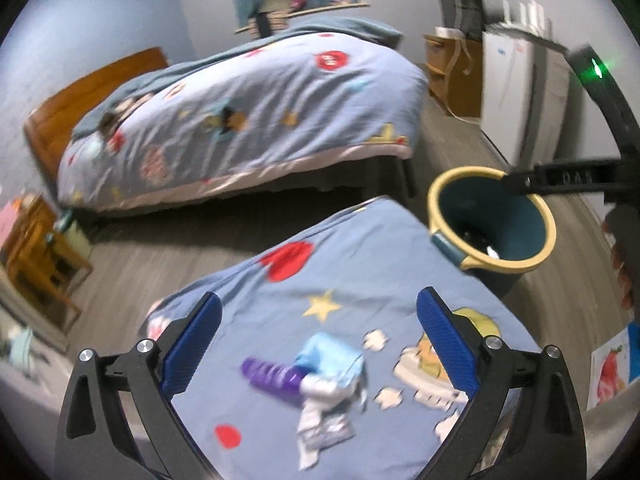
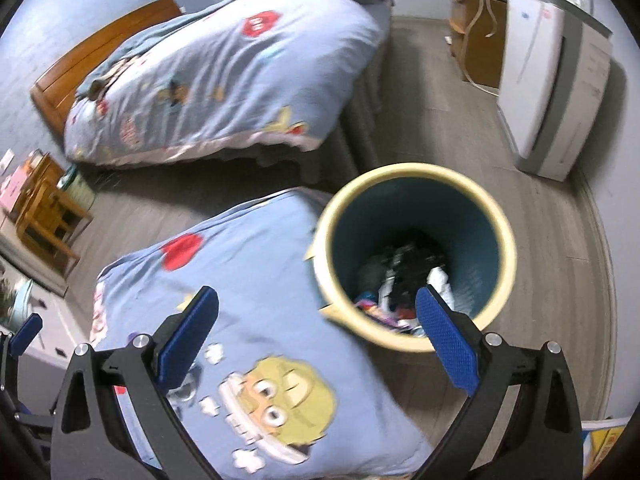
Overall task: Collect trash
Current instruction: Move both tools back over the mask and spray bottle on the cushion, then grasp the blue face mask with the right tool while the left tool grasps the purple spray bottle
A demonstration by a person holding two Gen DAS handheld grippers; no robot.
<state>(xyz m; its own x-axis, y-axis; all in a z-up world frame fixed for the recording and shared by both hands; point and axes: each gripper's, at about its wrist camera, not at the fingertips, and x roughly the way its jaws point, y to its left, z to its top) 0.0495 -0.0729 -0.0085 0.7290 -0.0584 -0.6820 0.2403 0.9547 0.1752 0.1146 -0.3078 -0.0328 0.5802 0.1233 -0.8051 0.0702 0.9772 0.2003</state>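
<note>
While both grippers are hanging open and empty, I am aiming the left gripper (image 1: 318, 342) at the crumpled purple-and-blue wrappers (image 1: 310, 380) on the patterned blue bedsheet (image 1: 360, 256); next I must close on them for the yellow-rimmed teal bin (image 2: 416, 256), under the right gripper (image 2: 318, 340).

We see left tongs (image 1: 318, 338) with matt black plastic arms, blue pads (image 1: 192, 344) with a fine rough knurl, shiny metal screw heads. Right tongs (image 2: 316, 336): same finish. Quilt (image 1: 360, 264) is soft printed cloth, slightly creased. Purple wrapper (image 1: 272, 376) looks glossy, ribbed; the pale blue and white trash (image 1: 328, 384) beside it looks like crumpled film or paper, too blurred to tell. Bin (image 2: 416, 256) is smooth plastic, cream rim, teal inside. Floor (image 2: 440, 120) is matt grey wood-grain plank. Headboard (image 2: 104, 36) is varnished wood.
</note>
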